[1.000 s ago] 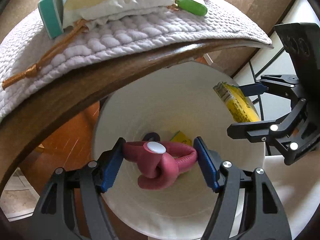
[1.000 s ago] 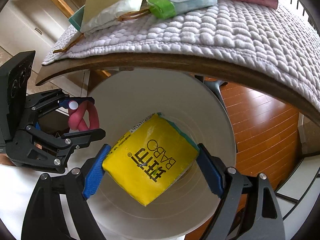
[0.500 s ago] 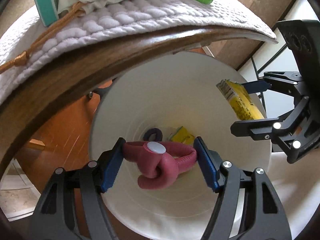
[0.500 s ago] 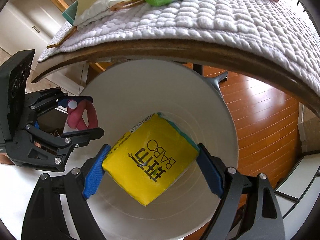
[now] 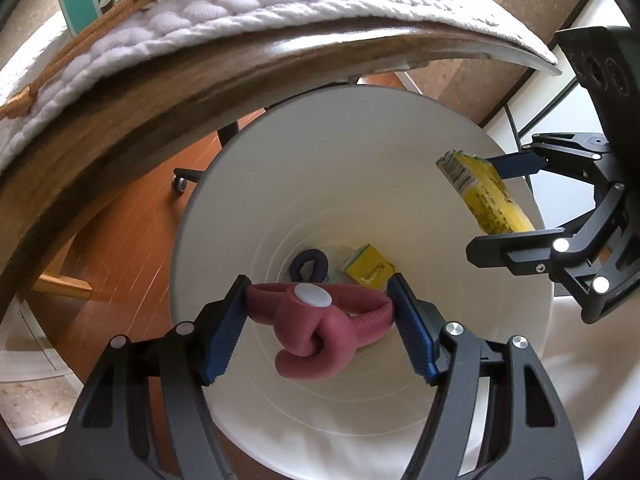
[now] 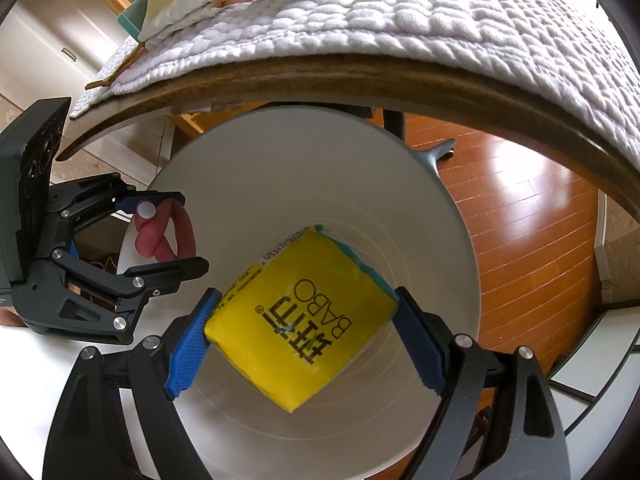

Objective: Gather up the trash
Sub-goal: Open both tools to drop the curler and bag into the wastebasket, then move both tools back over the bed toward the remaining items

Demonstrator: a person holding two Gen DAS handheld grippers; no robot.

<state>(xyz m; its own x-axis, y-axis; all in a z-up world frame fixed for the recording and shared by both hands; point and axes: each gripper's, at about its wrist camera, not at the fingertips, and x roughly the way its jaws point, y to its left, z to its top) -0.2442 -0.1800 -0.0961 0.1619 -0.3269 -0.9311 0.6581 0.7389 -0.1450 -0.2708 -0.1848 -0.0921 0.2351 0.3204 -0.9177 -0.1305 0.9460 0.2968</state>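
Our left claw [image 5: 320, 320] pinches a pink knotted band [image 5: 320, 332], our right claw [image 6: 302, 332] a yellow packet [image 6: 300, 320] (both centre frame); we should release squarely over the white bin [image 6: 460, 240].

Both wrist cameras sit close above the white bin [image 5: 248, 184] and look steeply down into its mouth, with the quilted table edge [image 5: 240, 24] arching across the top of each view. The left wrist view looks from the bin's left side and catches the right gripper [image 5: 516, 196] at its right edge. The right wrist view looks from the right and shows the left gripper [image 6: 168, 232] at its left, so both views share the bin's interior [image 6: 320, 184], the table edge and the wooden floor [image 6: 532, 240].
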